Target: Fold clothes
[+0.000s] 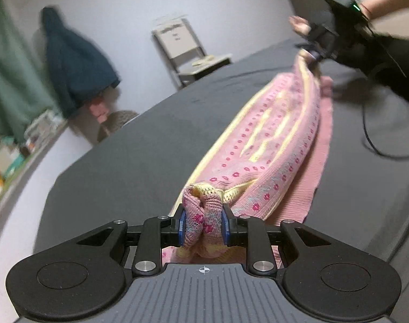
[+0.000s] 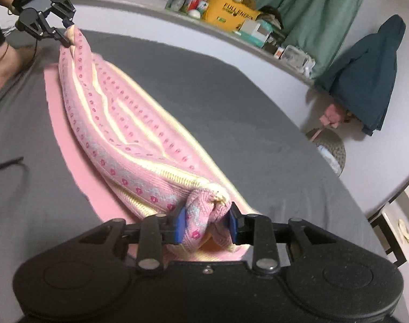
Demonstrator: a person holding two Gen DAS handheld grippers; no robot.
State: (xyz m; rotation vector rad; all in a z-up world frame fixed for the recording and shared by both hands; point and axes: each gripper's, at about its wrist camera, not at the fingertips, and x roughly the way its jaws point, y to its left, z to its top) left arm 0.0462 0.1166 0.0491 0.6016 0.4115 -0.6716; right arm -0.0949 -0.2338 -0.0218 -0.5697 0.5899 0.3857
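Both claws, left [image 1: 203,228] and right [image 2: 206,227], pinch the pink garment's [image 1: 269,145] opposite ends.

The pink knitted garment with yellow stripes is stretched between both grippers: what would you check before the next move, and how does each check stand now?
1. Left gripper pinching one bunched end of the pink knitted garment: ok.
2. Right gripper pinching the other end: ok.
3. Garment hanging as one band between the two, no loose corner dangling: ok.
4. Plain pink cloth under it lying flat on the grey bed surface: ok.
5. Black cable lying apart from the garment: ok.
6. Edges lined up inside the fold: cannot tell.
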